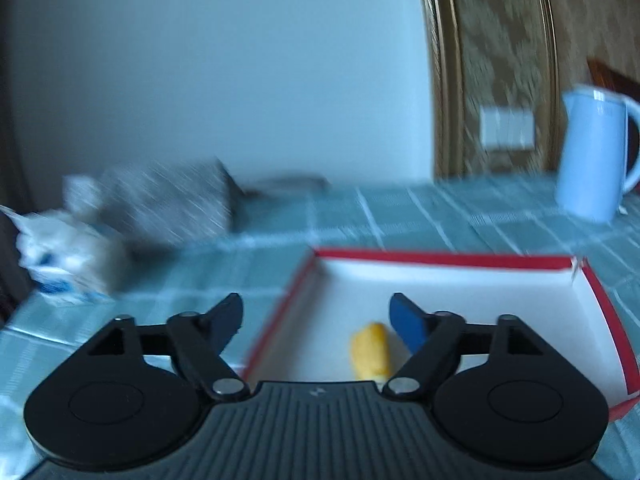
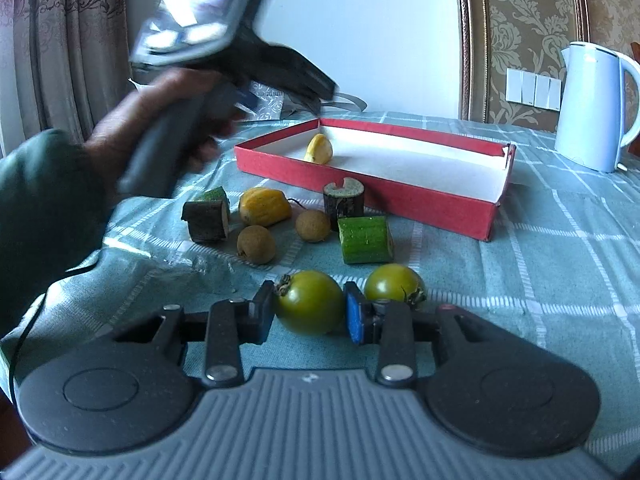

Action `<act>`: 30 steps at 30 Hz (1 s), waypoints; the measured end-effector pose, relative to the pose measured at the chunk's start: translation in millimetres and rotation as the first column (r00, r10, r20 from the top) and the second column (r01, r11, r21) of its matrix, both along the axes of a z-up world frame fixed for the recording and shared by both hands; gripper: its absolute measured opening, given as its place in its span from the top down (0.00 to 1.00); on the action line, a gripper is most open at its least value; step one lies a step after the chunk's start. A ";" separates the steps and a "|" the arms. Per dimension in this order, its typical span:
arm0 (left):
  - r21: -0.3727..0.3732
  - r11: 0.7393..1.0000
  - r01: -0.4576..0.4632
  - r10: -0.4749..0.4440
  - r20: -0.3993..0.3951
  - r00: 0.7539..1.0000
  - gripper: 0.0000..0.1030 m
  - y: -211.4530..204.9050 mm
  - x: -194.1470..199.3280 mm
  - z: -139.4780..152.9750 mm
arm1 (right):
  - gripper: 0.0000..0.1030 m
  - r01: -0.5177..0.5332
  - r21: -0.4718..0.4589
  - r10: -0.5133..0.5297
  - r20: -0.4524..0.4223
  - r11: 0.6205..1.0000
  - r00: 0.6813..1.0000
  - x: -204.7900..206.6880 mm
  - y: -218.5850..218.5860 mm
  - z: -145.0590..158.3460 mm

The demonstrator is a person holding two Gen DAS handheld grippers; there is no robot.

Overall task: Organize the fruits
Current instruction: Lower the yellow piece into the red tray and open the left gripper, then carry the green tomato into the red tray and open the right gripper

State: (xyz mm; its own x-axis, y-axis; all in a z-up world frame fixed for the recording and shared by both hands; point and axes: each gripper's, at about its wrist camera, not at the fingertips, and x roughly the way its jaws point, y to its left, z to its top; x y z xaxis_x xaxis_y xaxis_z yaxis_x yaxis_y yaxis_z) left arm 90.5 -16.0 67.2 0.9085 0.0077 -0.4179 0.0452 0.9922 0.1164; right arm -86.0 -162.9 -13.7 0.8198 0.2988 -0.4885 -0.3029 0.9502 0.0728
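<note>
The right gripper (image 2: 309, 312) pinches a green tomato (image 2: 309, 302) on the table (image 2: 540, 264); squeezing harder could bruise it, while the wide-open left gripper (image 1: 316, 320) hovers over the red box (image 1: 440, 258).

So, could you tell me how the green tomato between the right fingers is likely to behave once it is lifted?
The green tomato looks round and glossy, so it may slip or turn between the flat fingers. It looks firm, probably unripe, so a moderate squeeze should be safe. If released on the tablecloth, it would likely roll.
</note>
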 end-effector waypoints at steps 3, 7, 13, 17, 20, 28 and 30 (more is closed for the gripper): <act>0.026 0.997 -0.067 0.064 0.086 0.994 0.17 18.6 -34.7 -1.1 | 0.67 -0.003 -0.009 0.003 -0.001 1.000 1.000 0.4 1.0 -0.2; 0.031 0.985 -0.168 0.162 0.136 0.977 0.16 45.7 -62.9 -15.1 | 0.67 -0.009 -0.032 0.009 0.001 0.999 1.000 -0.3 4.2 -0.1; -0.083 0.959 -0.269 0.276 0.087 0.957 0.16 88.4 -63.5 -28.1 | 0.67 -0.002 -0.076 0.003 0.013 0.997 1.000 -2.8 10.9 0.0; -0.090 0.954 -0.286 0.291 0.039 0.956 0.16 98.1 -56.5 -39.9 | 0.67 0.012 -0.120 -0.007 0.045 0.993 0.999 -7.8 16.7 0.8; -0.062 0.958 -0.281 0.283 0.031 0.959 0.16 96.5 -58.3 -42.9 | 0.67 0.017 -0.151 -0.006 0.076 0.988 0.997 -13.1 21.0 2.2; 0.003 0.961 -0.275 0.275 0.016 0.961 0.16 87.1 -57.6 -48.5 | 0.68 0.004 -0.233 0.033 0.153 0.973 0.988 -0.9 30.9 33.8; 0.010 0.961 -0.277 0.277 0.004 0.961 0.16 87.2 -55.4 -49.9 | 0.68 0.041 -0.236 0.003 0.184 0.971 0.983 15.6 26.2 47.7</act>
